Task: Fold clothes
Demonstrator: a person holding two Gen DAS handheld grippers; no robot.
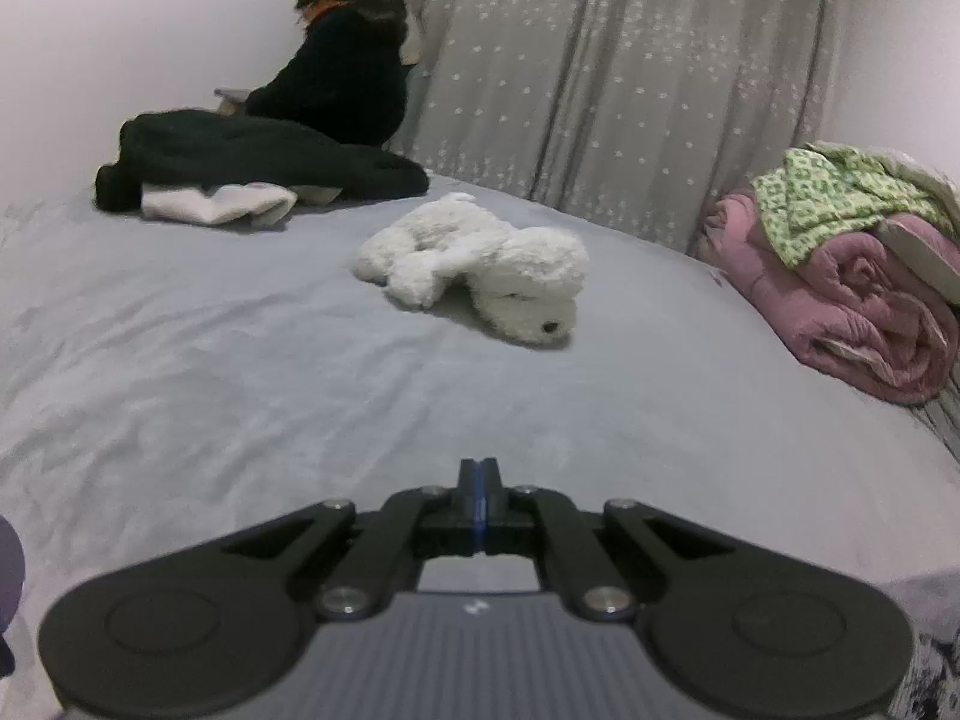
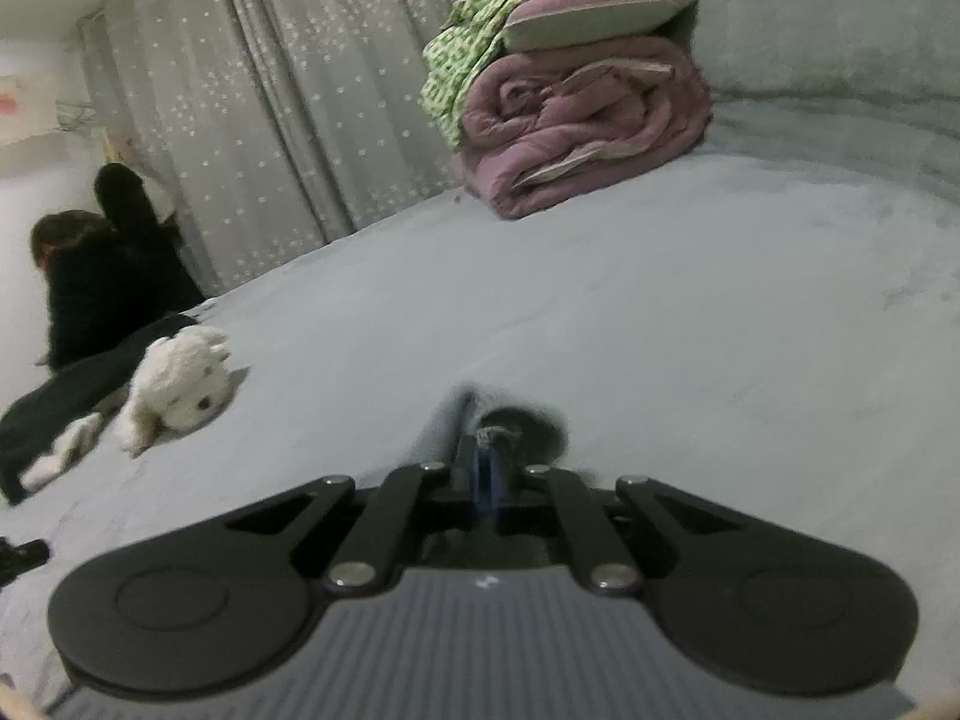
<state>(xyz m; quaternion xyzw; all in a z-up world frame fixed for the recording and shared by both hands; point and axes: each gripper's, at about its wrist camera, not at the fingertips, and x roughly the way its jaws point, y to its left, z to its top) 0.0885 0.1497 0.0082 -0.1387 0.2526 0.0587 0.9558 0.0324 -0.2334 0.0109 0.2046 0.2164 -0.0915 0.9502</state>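
Note:
In the left wrist view my left gripper (image 1: 480,471) is shut, with nothing between its fingers, low over the grey bed sheet (image 1: 252,372). In the right wrist view my right gripper (image 2: 487,450) is shut on a pinch of grey cloth (image 2: 459,414) with a dark fuzzy patch (image 2: 528,423) at its tips; what garment it belongs to I cannot tell. A black garment (image 1: 240,156) lies over a white one (image 1: 222,204) at the far left of the bed. These two also show as the black garment (image 2: 54,402) and the white one (image 2: 60,450).
A white plush dog (image 1: 480,270) (image 2: 180,384) lies mid-bed. A rolled pink quilt (image 1: 852,300) (image 2: 582,126) with green patterned cloth (image 1: 840,198) sits by the curtain (image 1: 600,72). A person in black (image 1: 348,72) sits at the far corner. Patterned fabric (image 1: 936,648) shows bottom right.

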